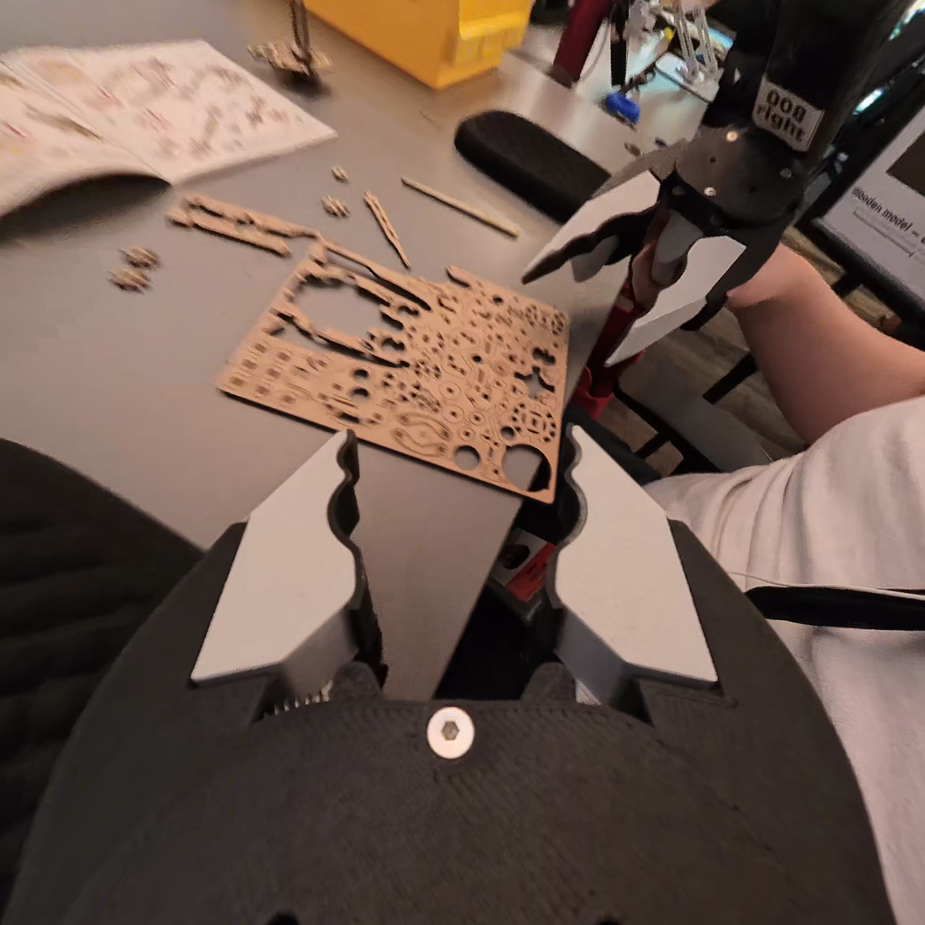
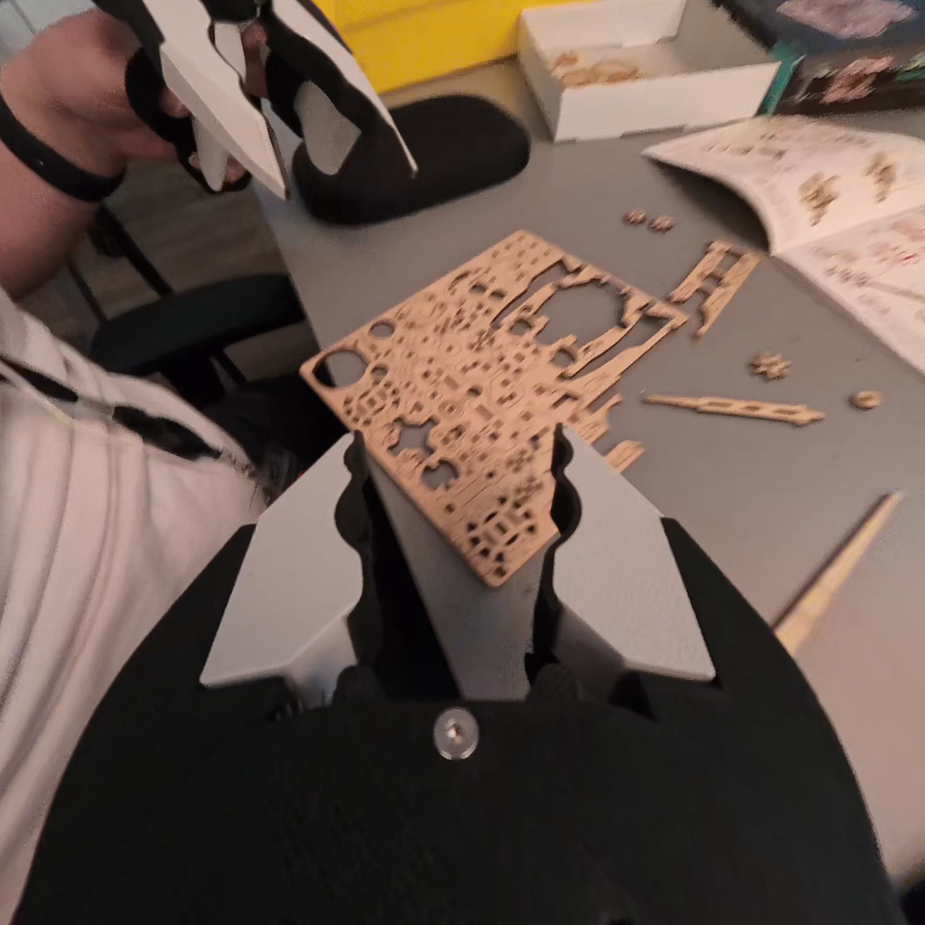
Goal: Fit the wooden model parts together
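Grey-white fingers on both grippers, black bodies. Left gripper (image 1: 460, 440): fingers spread wide, nothing between them, held above the near edge of the table (image 1: 125, 375). Right gripper (image 2: 458, 435): fingers likewise spread, empty, above the same edge from the other side.

Laser-cut wooden parts sheet (image 1: 425, 380) lies flat on the grey table, just ahead of both sets of fingertips, one corner near the table edge. Many parts already punched out, leaving holes, including one large round cutout at the near corner.

Loose wooden parts lie beyond the sheet: a long ladder-like frame piece (image 1: 235, 225), a thin slotted strip (image 2: 736, 408), a thin stick (image 1: 458, 205), several small gear-like bits (image 1: 135, 265). All flat on the table, apart from each other, none gripped.

Farther out: open instruction booklet (image 1: 150, 110), a black padded rest (image 1: 525, 155), a yellow bin (image 1: 425, 35), a white box (image 2: 650, 80) with more wooden pieces inside. A partly built wooden assembly (image 1: 295, 55) stands near the bin; too blurred for detail.

Person in a white shirt (image 1: 801, 550) sits at the table edge. Both views motion-blurred.
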